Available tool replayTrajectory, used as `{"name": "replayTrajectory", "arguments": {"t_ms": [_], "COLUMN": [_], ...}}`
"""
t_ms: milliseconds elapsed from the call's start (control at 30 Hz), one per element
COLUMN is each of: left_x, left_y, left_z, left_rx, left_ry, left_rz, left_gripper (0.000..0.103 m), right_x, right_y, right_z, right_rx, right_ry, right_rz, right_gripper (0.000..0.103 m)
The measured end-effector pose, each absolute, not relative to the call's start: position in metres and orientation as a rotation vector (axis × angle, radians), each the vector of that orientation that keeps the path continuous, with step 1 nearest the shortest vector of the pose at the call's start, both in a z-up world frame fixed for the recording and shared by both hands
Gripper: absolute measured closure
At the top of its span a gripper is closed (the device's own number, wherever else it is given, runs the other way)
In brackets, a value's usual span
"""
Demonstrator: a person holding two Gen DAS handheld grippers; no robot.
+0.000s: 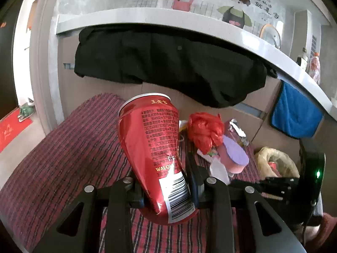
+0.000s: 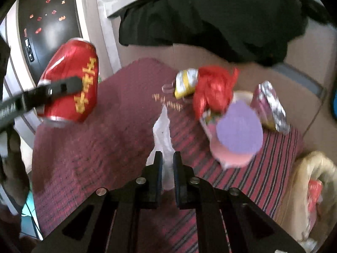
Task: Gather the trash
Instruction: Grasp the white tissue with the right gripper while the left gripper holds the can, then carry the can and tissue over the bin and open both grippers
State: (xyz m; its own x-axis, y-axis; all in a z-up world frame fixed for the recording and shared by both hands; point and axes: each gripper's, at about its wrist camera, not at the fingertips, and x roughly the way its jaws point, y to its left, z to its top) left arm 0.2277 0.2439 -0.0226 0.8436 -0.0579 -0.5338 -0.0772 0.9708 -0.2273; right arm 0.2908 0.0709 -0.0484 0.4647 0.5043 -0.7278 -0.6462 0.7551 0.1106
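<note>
My left gripper [image 1: 166, 175] is shut on a dented red drink can [image 1: 151, 143], held off the striped red mat [image 1: 63, 158]. The right wrist view shows the same can [image 2: 71, 84] at the left with one black finger [image 2: 63, 87] across it. My right gripper [image 2: 167, 155] is shut on a thin white scrap of plastic [image 2: 162, 126] that trails up from the mat. Further along the mat lie a crumpled red bag [image 2: 214, 88], a yellow-white wrapper [image 2: 185, 82], a pink cup with a purple lid [image 2: 238, 135] and a pink foil packet [image 2: 269, 105].
A beige bag [image 2: 316, 179] with red trash inside stands open on the floor right of the mat. A black cloth [image 1: 168, 63] hangs under a grey counter [image 1: 147, 19], and a blue towel [image 1: 297, 116] hangs to its right. A doorway with a red doormat [image 1: 12, 130] is at far left.
</note>
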Motion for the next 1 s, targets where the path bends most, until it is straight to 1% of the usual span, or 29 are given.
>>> {"name": "replayTrajectory", "arguments": {"t_ms": [100, 133, 200, 367, 533, 567, 633, 667, 733, 900, 1000], "left_x": [0.226, 0.225, 0.225, 0.226, 0.225, 0.225, 0.225, 0.225, 0.226, 0.232, 0.236], "left_y": [0.244, 0.245, 0.246, 0.249, 0.253, 0.254, 0.253, 0.252, 0.246, 0.217, 0.187], "left_z": [-0.026, -0.028, -0.030, -0.035, -0.038, -0.039, -0.041, -0.041, -0.040, -0.022, -0.003], "left_rx": [-0.261, -0.266, -0.274, -0.288, -0.292, -0.294, -0.297, -0.296, -0.288, -0.247, -0.209], "left_ry": [0.576, 0.578, 0.581, 0.595, 0.604, 0.607, 0.612, 0.613, 0.612, 0.562, 0.501], "left_rz": [0.011, 0.010, 0.011, 0.011, 0.025, 0.029, 0.035, 0.037, 0.037, 0.004, -0.027], "left_gripper": [0.071, 0.071, 0.071, 0.071, 0.071, 0.071, 0.071, 0.071, 0.071, 0.071, 0.071], "right_x": [0.283, 0.282, 0.279, 0.278, 0.290, 0.291, 0.294, 0.295, 0.295, 0.294, 0.291], "right_y": [0.065, 0.064, 0.064, 0.074, 0.081, 0.080, 0.076, 0.073, 0.064, 0.036, 0.012], "right_z": [-0.056, -0.058, -0.061, -0.072, -0.087, -0.087, -0.086, -0.085, -0.075, -0.031, 0.000], "right_rx": [-0.179, -0.178, -0.189, -0.231, -0.275, -0.280, -0.264, -0.252, -0.214, -0.134, -0.097], "right_ry": [0.819, 0.818, 0.808, 0.795, 0.844, 0.843, 0.847, 0.850, 0.835, 0.734, 0.655], "right_rz": [0.748, 0.756, 0.762, 0.753, 0.706, 0.696, 0.700, 0.701, 0.703, 0.697, 0.676], "right_gripper": [0.091, 0.081, 0.066, 0.066, 0.066, 0.067, 0.083, 0.084, 0.088, 0.088, 0.088]}}
